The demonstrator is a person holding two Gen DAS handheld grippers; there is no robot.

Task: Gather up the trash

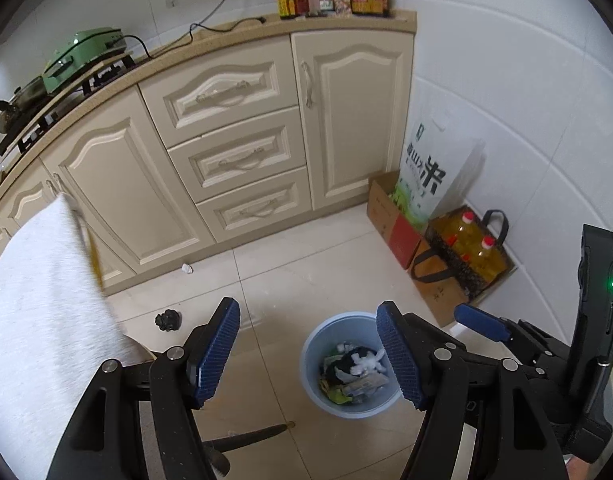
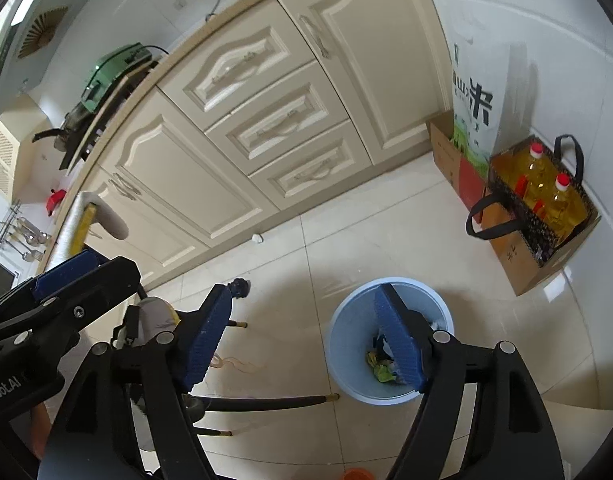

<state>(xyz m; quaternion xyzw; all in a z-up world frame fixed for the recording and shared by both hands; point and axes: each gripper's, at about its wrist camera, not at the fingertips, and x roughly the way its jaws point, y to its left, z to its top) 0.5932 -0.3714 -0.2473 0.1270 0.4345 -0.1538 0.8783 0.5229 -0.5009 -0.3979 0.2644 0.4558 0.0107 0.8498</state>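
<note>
Both grippers hang over the blue bin (image 1: 348,364) with nothing in them. The left gripper (image 1: 310,354) and right gripper (image 2: 306,340) are spread apart. Trash (image 1: 354,372) lies inside the bin, under them.

A bin (image 1: 348,364) stands on the floor (image 1: 306,264) before the cabinets (image 1: 226,140), with trash (image 1: 354,372) in it. Left of it lie a dark lump (image 1: 168,319) and, nearer the cabinets, a paper wad (image 1: 186,268). Boxes (image 1: 390,220) stand right, against the wall.
</note>
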